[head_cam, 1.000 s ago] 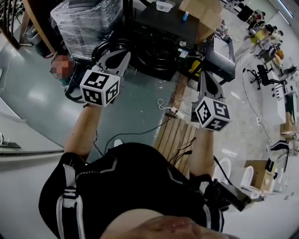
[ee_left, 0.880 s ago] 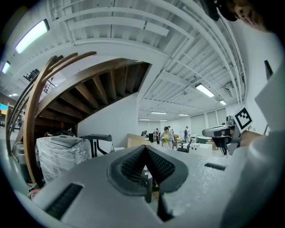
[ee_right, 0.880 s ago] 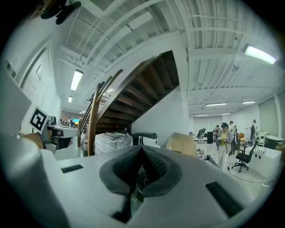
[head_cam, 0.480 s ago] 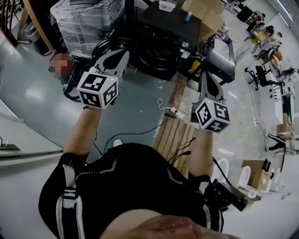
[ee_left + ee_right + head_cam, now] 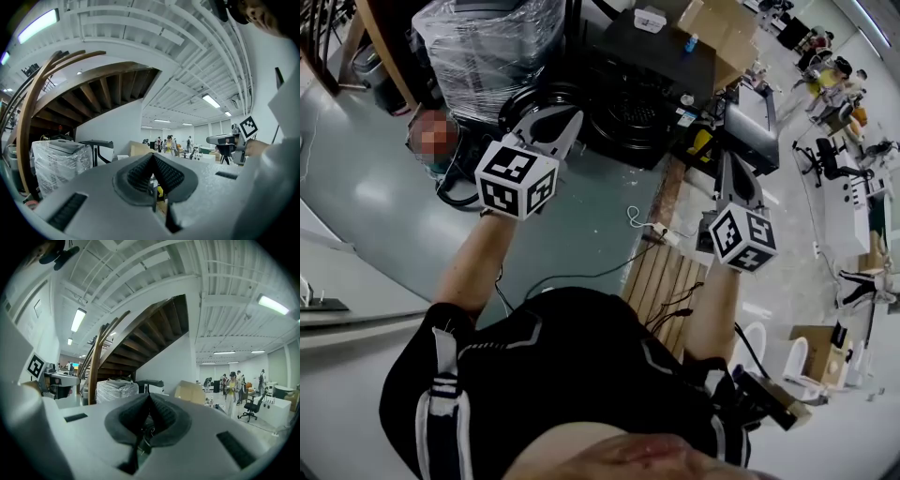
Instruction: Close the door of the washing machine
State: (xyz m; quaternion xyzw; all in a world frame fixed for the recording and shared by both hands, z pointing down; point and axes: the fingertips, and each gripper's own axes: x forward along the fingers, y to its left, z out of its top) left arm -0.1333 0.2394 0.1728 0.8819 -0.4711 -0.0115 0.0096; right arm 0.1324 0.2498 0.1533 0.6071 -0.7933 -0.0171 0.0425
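- The approach is judged to be the step in hand: nothing has been touched yet, and the door is still open.
- The left gripper (image 5: 555, 120) is seen clenched on nothing, with its pads pressed together in the left gripper view.
- The right gripper (image 5: 734, 161) is likewise clenched and empty, and both are held level out in front of the person.
- The black washing machine (image 5: 649, 89) is found ahead on the floor (image 5: 581, 216), beside a plastic-wrapped appliance (image 5: 478, 42).
- What looks like its round door (image 5: 523, 94) is swung out to the left, just beyond the left gripper's tips and partly hidden by them.
- For the next move, the gap must be closed, and the outer face of the door met with a clenched gripper, probably the left.
- The door would then be pushed round towards the drum opening until it latches.
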